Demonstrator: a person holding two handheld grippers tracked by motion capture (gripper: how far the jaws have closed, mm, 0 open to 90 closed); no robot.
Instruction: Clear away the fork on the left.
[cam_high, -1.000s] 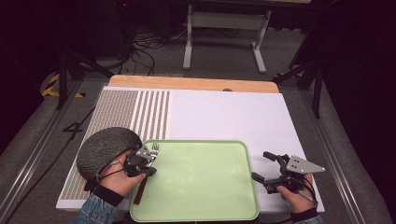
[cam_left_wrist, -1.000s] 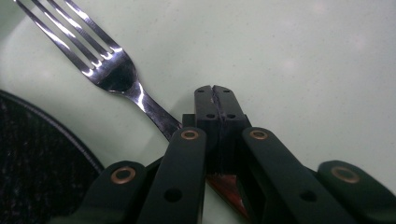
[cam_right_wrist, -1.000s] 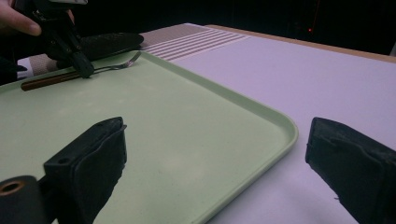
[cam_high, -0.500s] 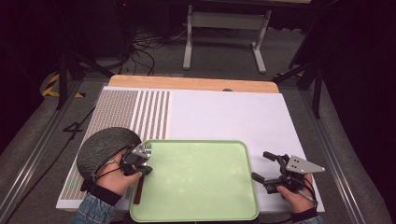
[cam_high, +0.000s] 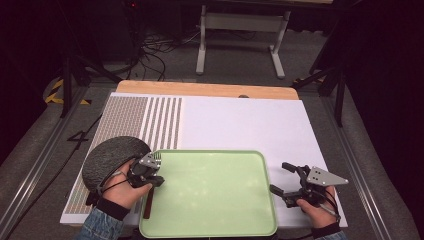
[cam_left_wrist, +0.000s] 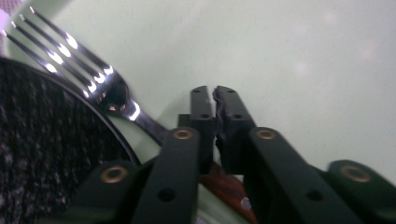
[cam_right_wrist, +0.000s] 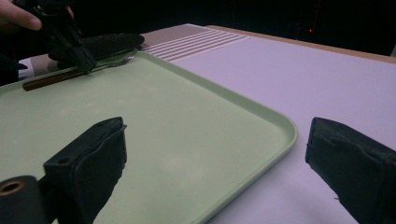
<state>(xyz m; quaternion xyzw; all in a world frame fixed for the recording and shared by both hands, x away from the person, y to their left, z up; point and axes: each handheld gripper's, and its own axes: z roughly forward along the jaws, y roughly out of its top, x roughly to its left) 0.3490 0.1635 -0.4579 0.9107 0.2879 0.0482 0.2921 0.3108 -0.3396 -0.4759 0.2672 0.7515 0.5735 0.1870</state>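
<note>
Fork (cam_left_wrist: 100, 91), steel tines and brown wooden handle, lying along the left edge of the pale green tray (cam_high: 220, 227), handle toward the person, tines away and just beside the rim of the dark speckled plate (cam_high: 107, 160).

Left gripper (cam_left_wrist: 214, 95) directly over the fork's neck, pointing down at it; jaws all but pressed together, only a hairline between the tips, having just been opening a little. Nothing seen between the tips themselves; fork passing underneath, the handle showing again below, between the two black arms. Contact with the metal impossible to tell.

Right gripper (cam_high: 280, 177) off the tray's right edge, low over the white mat, jaws spread wide with nothing between them, aimed across the tray toward the left hand (cam_high: 122, 187).

Plate partly off the tray's left corner, resting on the mat and overlapping the tray's rim.

Placemat (cam_high: 240, 120) beyond: plain white over most of its width, brown dotted and striped bands at the left.

Wooden table edge (cam_high: 200, 89) past the mat.

Farther still, grey floor with a painted mark like a 4 (cam_high: 77, 140), yellow-and-black tape (cam_high: 60, 95), loose cables (cam_high: 155, 47) and a grey metal stand (cam_high: 202, 45).
</note>
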